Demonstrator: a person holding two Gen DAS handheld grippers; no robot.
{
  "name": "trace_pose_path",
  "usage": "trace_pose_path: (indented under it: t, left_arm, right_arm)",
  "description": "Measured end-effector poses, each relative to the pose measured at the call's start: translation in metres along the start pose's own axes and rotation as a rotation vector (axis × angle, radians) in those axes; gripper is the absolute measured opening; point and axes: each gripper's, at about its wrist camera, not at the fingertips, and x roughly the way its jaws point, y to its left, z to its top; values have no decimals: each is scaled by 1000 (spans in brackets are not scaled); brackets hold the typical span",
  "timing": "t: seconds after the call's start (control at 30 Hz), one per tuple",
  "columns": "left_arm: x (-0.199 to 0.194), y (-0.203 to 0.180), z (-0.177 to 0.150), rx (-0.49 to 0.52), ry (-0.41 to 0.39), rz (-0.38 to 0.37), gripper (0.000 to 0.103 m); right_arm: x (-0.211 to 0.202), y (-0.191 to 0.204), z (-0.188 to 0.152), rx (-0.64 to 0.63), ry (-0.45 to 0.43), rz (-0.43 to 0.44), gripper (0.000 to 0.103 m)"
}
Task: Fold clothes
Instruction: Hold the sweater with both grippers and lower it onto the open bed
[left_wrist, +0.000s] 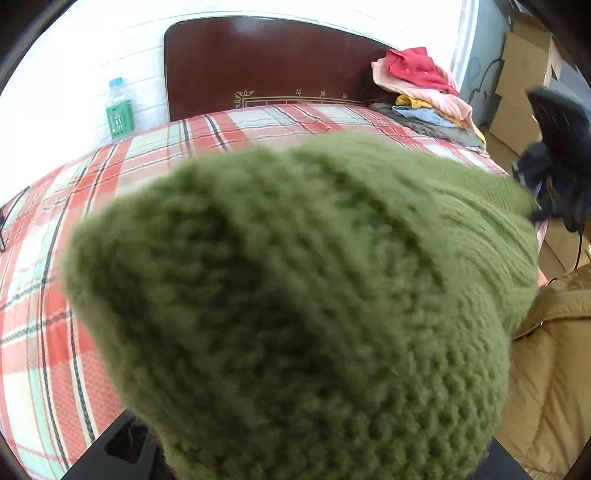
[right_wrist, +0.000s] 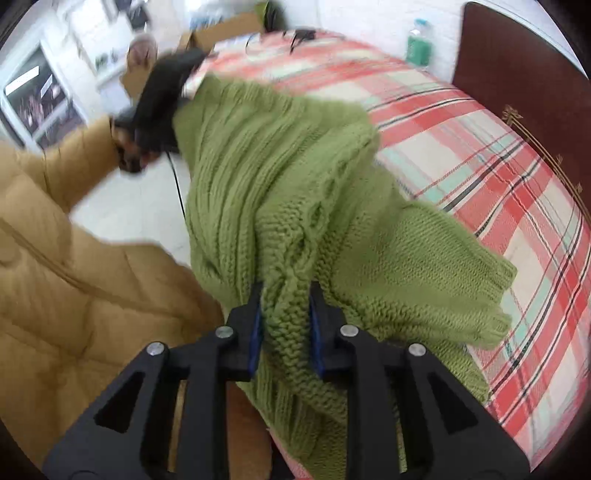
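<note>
Green knit sweater (right_wrist: 280, 177) up in the air over the plaid bed (right_wrist: 480, 147), in the middle of the right wrist view. One flap hanging out toward the lower right, down close to the sheet. In the left wrist view, nothing much but green wool (left_wrist: 295, 295) right up against the camera.

Right claw (right_wrist: 286, 321) at the bottom middle of its view, nearly closed, blue pads (right_wrist: 258, 325) pinching a thick rope of knit. Left claw (right_wrist: 184, 79) far off in the upper left, blurry, at the top corner of the sweater. Fingers hidden by wool in its own view, but closed tight on that corner, by the look of the pull.

Step in hand, most likely: spreading the sweater out flat before any fold.

To do it well:
- Keep both pinches tight. Heavy, stretchy wool, easy to let slip.
- Pull the two claws apart, gently, until the top edge is straight and not bunched.
- Lower it onto the bare middle of the bed, away from the pile of clothes (left_wrist: 421, 85) in the upper right and the water bottle (left_wrist: 119, 110) in the upper left.
- Lay the hanging flap down first, then the rest, with no lumps under it.
- Mind the puffy tan coat sleeve (right_wrist: 74, 277) on the left, close to the wool.
- Open up only once the sweater is lying flat.
</note>
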Motion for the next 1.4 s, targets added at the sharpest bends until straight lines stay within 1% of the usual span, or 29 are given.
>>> trace_pose_path:
  t: [0.07,0.13,0.17,0.23,0.3,0.33,0.37,0.43,0.47,0.53,0.57,0.6,0.63,0.67,0.7,0.73,0.77,0.83,0.9,0.97,1.07,1.1,1.13,1.17,1.2,1.27,1.33,1.37,1.4]
  left_arm:
    - [0,-2,-1,13,1,12,19]
    - [0,-3,-1,26,1,19,20]
    - [-1,-4,-1,29,0,21,21]
    - [-2,-4,-3,23,-2,23,21]
    - [-4,-4,-6,22,-4,25,21]
    - [-5,-4,-9,25,-6,27,21]
    - [-7,-5,-11,28,-8,28,21]
    - [-8,-6,-14,36,-11,33,21]
    - [-8,-6,-14,33,-11,32,21]
    - [-7,-6,-13,28,-13,30,21]
    - [-7,-6,-12,27,-14,31,21]
    - [-7,-7,-12,27,-15,32,21]
    - [-7,-7,-12,31,-15,38,21]
    - [-6,-8,-11,36,-16,44,21]
    - [-6,-9,-11,40,-15,53,21]
    - [-5,-9,-10,40,-14,63,20]
    - [-4,-9,-9,41,-13,73,17]
    - [-7,-8,-5,14,-27,71,15]
    - [-12,-7,1,-15,-52,62,14]
    - [-22,-8,14,-22,-95,71,13]
    - [-40,-9,46,-14,-179,61,13]
    - [-43,-10,58,-5,-196,57,13]
    - [-46,-12,73,14,-214,57,13]
    - [-45,-15,86,37,-225,55,13]
    - [-44,-18,99,61,-236,53,13]
    - [-34,-22,119,91,-218,53,13]
    - [-18,-25,137,121,-184,51,13]
    - [-10,-25,141,128,-163,51,13]
    - [-3,-26,143,131,-138,43,13]
  right_arm:
    - [-6,-25,12,89,-76,40,36]
    - [4,-45,27,150,-96,34,88]
    - [14,-51,36,176,-92,31,91]
    - [33,-64,53,230,-86,61,91]
    - [38,-76,62,281,-108,116,91]
    - [37,-80,64,292,-122,124,91]
    - [37,-83,66,296,-125,114,91]
    - [42,-88,72,300,-105,58,91]
    - [48,-88,75,292,-82,35,91]
    - [69,-81,79,248,1,3,86]
    - [81,-77,80,221,48,1,84]
    - [92,-70,79,188,91,7,79]
    - [102,-63,77,149,126,18,67]
    - [112,-55,75,108,153,21,60]
    - [117,-47,72,70,168,16,51]
    - [115,-42,71,48,162,8,38]
    - [110,-38,71,38,145,2,32]
    - [91,-35,72,33,90,-45,22]
    - [66,-34,71,41,21,-100,21]
    - [31,-36,70,72,-70,-152,21]
    - [-23,-40,68,123,-209,-234,21]
    - [-41,-40,69,138,-257,-268,20]
    - [-58,-38,68,145,-305,-312,13]
    - [-75,-38,67,156,-352,-347,11]
    - [-92,-41,64,173,-395,-372,11]
    - [-122,-49,60,210,-464,-408,11]
    - [-133,-64,54,250,-475,-402,12]
    - [-133,-73,52,269,-473,-384,12]
    - [-124,-82,50,285,-448,-349,13]
